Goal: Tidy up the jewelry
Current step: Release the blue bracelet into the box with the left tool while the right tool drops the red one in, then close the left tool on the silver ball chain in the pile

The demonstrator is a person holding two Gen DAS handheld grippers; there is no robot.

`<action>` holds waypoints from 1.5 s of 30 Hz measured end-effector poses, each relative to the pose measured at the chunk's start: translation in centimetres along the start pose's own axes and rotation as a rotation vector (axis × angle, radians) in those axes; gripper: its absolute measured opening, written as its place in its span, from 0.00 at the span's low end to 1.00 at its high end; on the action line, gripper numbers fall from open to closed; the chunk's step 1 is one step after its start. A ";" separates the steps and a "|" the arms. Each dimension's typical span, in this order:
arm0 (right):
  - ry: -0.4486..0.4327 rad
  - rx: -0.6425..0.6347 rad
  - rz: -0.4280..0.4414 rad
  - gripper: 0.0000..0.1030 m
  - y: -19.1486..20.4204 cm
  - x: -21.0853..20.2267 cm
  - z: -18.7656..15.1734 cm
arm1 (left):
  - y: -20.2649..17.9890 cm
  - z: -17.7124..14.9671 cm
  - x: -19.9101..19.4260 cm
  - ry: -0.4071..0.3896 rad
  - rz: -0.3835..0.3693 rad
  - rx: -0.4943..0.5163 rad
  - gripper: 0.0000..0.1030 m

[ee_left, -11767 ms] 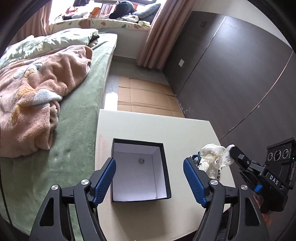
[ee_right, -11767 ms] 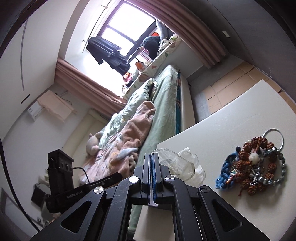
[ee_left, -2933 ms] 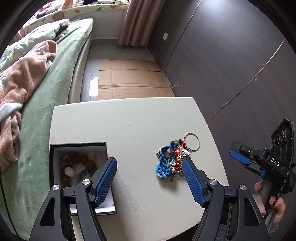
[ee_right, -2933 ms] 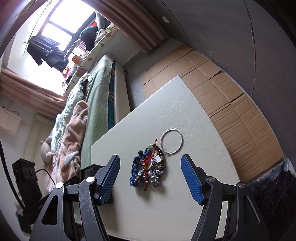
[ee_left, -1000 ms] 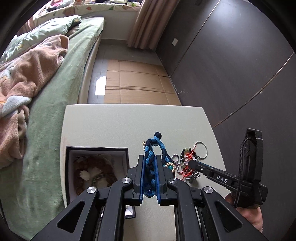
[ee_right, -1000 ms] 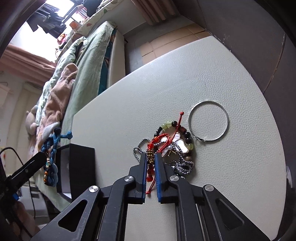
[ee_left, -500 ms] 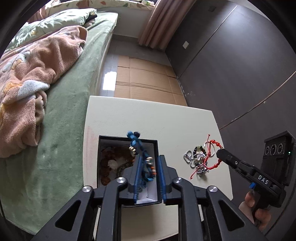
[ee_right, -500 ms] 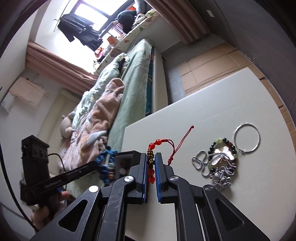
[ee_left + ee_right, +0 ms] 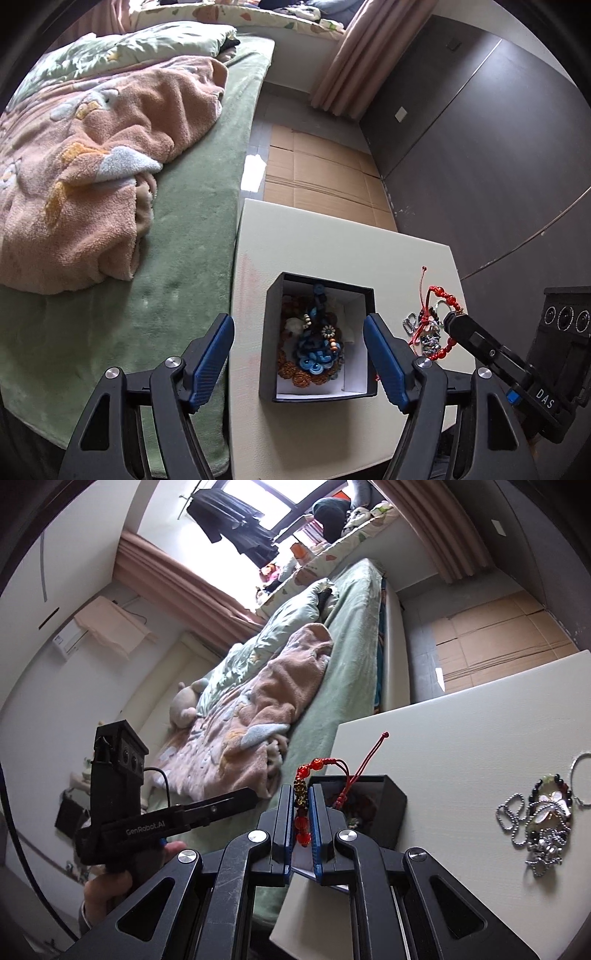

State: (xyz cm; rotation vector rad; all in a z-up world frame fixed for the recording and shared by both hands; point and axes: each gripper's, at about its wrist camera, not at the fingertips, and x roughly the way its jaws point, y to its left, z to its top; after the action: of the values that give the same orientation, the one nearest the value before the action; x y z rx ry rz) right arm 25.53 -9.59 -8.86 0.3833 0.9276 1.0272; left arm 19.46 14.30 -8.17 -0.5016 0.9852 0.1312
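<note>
Now: blue bracelet dropped in the box, red one on its way.

Left wrist view: the left claw (image 9: 298, 334) has just been opening and stands apart, empty, over the box (image 9: 271, 334); the blue bracelet (image 9: 317, 349) lies inside on brown beads. Right wrist view: the right claw (image 9: 303, 805) is clamped on the red bracelet (image 9: 302, 801), which I judge must next be carried over the box and let go. More jewelry (image 9: 539, 823) waits on the bench (image 9: 461, 746). The claw hides the box's inside here, and the ring is cut off.
</note>
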 end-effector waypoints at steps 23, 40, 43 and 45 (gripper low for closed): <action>0.050 0.121 -0.217 0.81 -5.0 -4.6 0.1 | -4.1 -0.7 0.8 0.017 -0.048 0.078 0.71; -0.033 0.249 -0.376 0.81 -10.5 -9.6 -0.9 | -10.9 -1.8 4.4 0.077 -0.106 0.180 0.71; -0.074 0.273 -0.373 0.81 -11.1 -10.3 -1.5 | -11.4 -2.3 5.1 0.099 -0.113 0.195 0.70; -0.101 0.304 -0.359 0.81 -11.5 -10.8 -2.0 | -11.6 -2.7 5.6 0.114 -0.120 0.192 0.67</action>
State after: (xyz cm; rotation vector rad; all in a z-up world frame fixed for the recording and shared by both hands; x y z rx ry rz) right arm 28.28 -24.85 -12.53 0.4951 1.0195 0.5349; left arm 24.35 2.20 -9.94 -0.3930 1.0641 -0.0997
